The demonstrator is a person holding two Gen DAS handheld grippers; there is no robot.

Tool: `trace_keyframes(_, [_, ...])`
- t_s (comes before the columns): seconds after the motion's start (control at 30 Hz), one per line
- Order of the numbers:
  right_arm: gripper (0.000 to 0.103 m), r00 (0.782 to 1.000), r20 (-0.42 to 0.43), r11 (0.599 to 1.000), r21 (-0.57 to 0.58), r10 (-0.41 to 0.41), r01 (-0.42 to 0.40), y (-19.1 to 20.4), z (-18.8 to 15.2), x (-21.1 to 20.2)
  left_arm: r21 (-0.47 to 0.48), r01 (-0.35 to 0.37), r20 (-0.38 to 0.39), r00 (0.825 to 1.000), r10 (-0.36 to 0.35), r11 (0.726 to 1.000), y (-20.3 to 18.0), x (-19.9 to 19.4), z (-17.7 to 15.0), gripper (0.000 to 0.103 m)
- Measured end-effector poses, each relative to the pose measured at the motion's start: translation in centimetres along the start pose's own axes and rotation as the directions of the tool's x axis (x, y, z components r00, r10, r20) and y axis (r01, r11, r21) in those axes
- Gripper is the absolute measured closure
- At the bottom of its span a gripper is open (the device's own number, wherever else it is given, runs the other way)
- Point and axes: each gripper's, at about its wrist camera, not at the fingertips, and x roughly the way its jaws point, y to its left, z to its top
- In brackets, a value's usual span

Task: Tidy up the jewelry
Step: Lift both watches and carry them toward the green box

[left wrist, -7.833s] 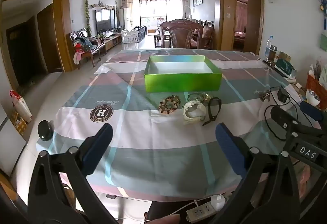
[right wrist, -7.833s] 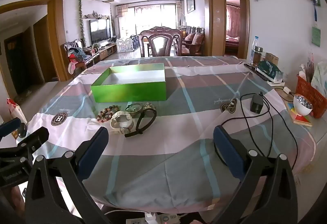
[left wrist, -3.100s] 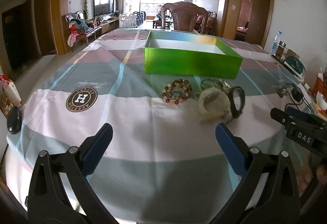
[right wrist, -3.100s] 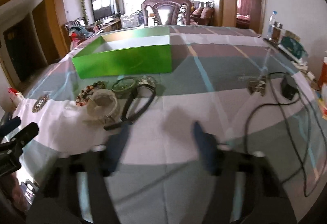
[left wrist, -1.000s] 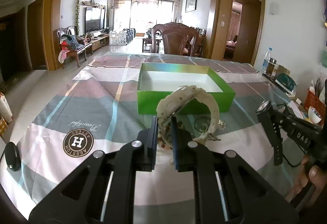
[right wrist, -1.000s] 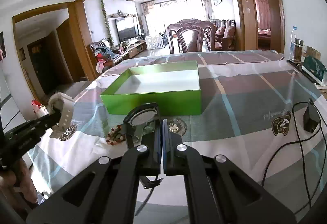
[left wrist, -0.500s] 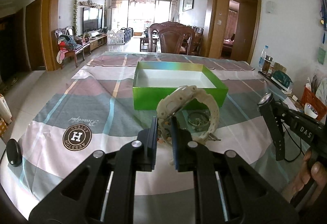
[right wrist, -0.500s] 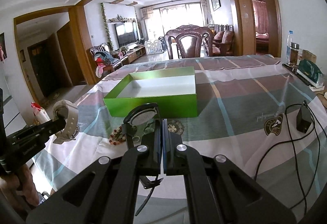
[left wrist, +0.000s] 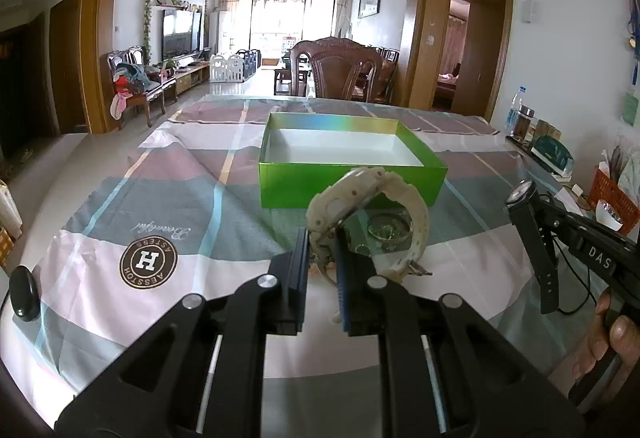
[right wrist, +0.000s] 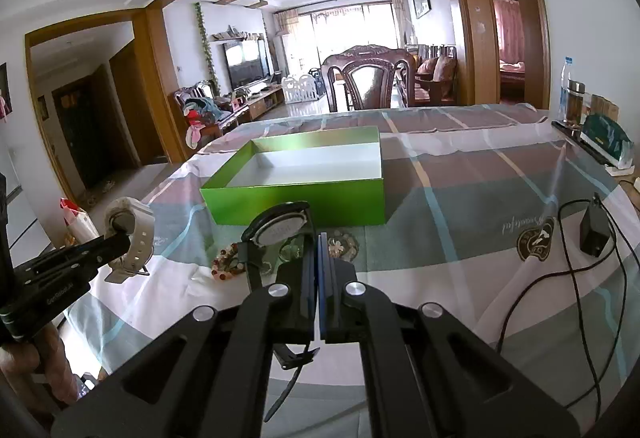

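Cream resin makes up the white watch [left wrist: 368, 214], which is pinched by its strap in the left tool [left wrist: 322, 270] and held above the desk [left wrist: 160, 198], short of the green box [left wrist: 352, 162] ahead. It is judged light, its band springy, its case stiff; the strap near the case seems the surest hold. Right of it, the black watch [right wrist: 280, 234] is clamped by its band in the right tool [right wrist: 319, 278], pressed nearly shut. Its thin strap is judged floppy and may swing. A beaded bracelet [right wrist: 228, 262] lies on the desk beneath.
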Motion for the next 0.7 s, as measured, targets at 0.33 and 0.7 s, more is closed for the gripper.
trace_keyframes(0.33, [0.101, 1.0, -0.004, 1.0, -0.002, -0.001, 0.001, 0.1, 0.0, 0.2, 0.002, 0.005, -0.018, 1.0, -0.005, 1.0, 0.1, 0.8, 0.2, 0.09])
trace_keyframes(0.7, [0.101, 1.0, -0.014, 1.0, -0.004, 0.0, 0.0, 0.0, 0.1, 0.8, 0.003, 0.006, -0.023, 1.0, -0.006, 1.0, 0.1, 1.1, 0.3, 0.09])
